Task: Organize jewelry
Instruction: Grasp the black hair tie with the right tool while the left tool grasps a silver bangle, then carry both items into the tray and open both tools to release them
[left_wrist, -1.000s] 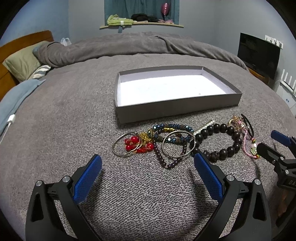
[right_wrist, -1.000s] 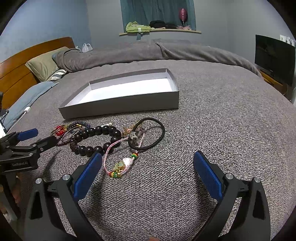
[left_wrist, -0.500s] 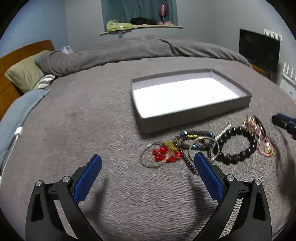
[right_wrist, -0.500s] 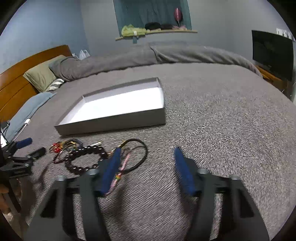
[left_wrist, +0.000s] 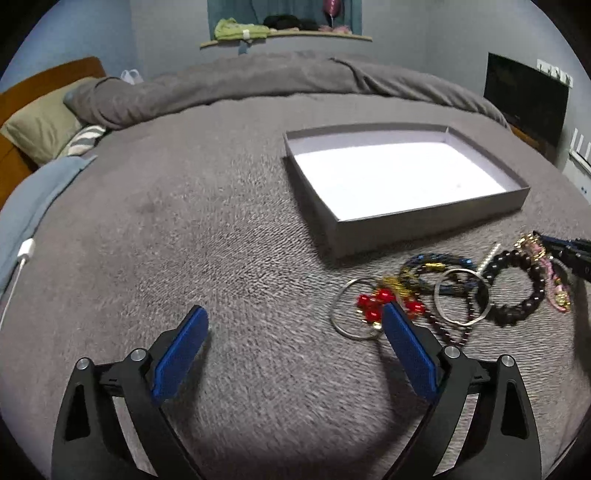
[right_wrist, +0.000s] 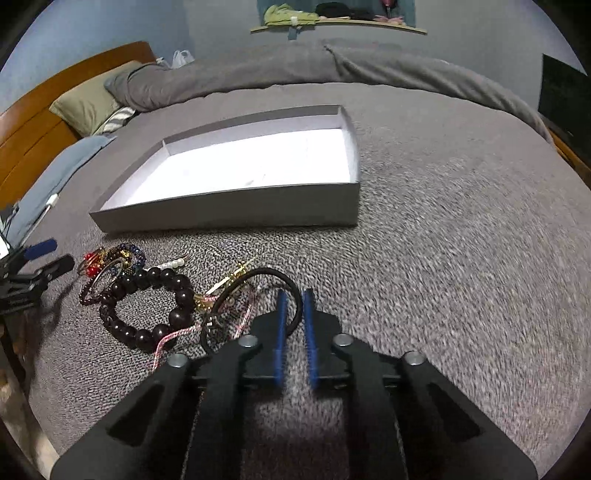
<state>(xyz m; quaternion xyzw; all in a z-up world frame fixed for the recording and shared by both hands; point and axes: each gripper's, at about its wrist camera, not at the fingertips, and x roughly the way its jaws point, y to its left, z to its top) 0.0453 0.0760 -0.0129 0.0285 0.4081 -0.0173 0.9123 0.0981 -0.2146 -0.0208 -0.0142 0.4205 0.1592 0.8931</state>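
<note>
Your right gripper has just closed on the black loop beside the beads. Your left gripper stands wide, holding nothing, its right pad over the rings, near the box.

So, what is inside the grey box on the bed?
Nothing shows inside the grey box: only its bare white floor. All the jewelry lies on the blanket in front. Its near wall hides a thin strip of floor.
</note>
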